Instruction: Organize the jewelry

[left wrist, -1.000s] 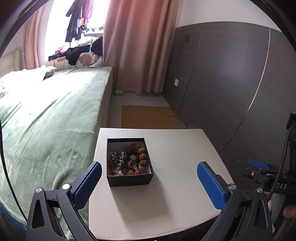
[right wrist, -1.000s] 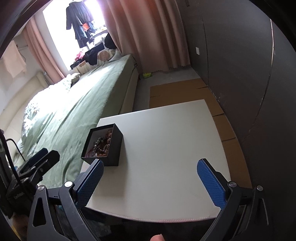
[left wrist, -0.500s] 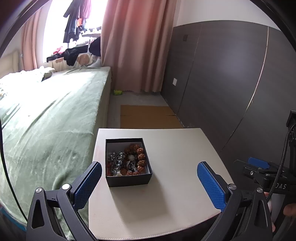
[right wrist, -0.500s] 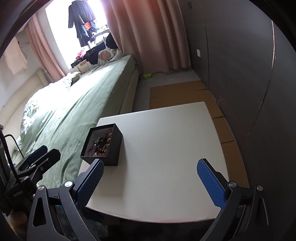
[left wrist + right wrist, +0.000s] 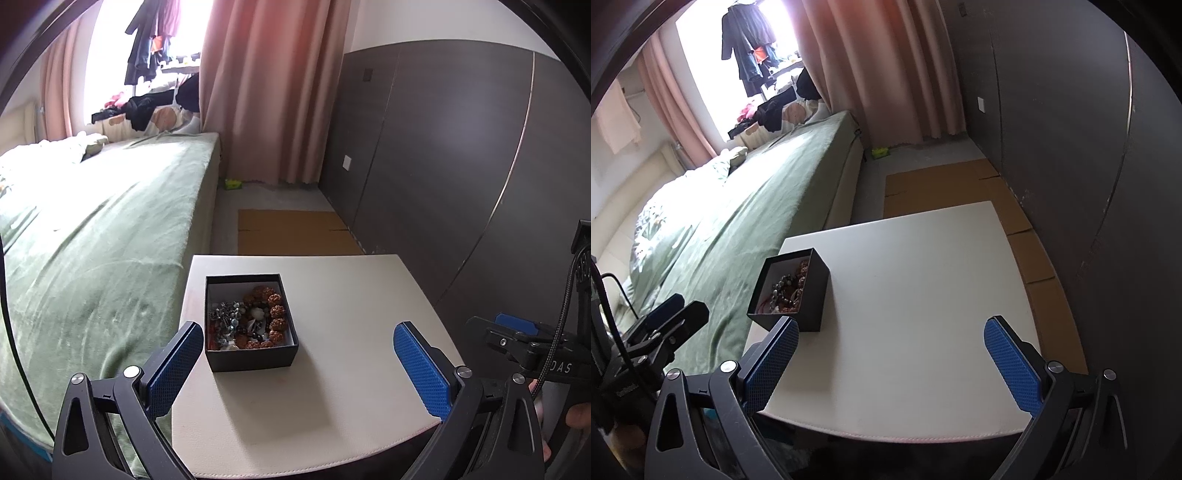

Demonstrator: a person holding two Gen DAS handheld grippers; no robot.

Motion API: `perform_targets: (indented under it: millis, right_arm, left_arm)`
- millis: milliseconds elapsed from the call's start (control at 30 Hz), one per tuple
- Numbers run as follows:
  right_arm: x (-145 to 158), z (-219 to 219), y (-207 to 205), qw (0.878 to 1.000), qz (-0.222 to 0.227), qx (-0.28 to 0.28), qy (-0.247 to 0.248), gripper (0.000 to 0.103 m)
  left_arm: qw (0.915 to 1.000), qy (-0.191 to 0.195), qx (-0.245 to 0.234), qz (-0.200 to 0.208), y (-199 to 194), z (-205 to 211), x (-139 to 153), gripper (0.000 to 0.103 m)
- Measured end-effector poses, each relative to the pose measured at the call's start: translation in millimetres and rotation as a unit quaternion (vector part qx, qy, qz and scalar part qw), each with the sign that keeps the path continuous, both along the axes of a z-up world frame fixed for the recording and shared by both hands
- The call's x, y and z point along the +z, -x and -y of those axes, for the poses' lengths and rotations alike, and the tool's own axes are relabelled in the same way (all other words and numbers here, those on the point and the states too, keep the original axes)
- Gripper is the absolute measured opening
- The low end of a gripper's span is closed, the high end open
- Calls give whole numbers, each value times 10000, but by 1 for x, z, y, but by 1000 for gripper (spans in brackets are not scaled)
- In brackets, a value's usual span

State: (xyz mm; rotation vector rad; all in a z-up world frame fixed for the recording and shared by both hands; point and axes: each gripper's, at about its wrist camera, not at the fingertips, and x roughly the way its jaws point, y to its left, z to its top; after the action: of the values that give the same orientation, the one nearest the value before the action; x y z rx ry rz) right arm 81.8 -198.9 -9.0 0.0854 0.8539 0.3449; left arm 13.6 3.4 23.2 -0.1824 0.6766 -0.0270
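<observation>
Jewelry (image 5: 248, 320): tangled brown beads, silver chain, heaped inside open black box (image 5: 251, 360) near table (image 5: 332, 406) left edge. Left gripper (image 5: 299, 363), right gripper (image 5: 892, 363): spread wide, empty.

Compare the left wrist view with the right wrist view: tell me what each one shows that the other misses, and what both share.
Only the left wrist view looks straight down into the black box, showing the brown bead bracelet along its right side and the silvery beads at left. Only the right wrist view shows the box's dark outer side wall and the table's bare right part. Both show the open left gripper, the open right gripper, the box and the green bed.
</observation>
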Motion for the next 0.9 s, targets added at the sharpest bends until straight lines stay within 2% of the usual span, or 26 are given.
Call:
perform_targets:
  millis: [900]
  right_arm:
    - [-8, -4, -11, 9997, -167, -131, -99, 102]
  left_arm:
    - [10000, 54, 27, -72, -9, -6, -2, 103]
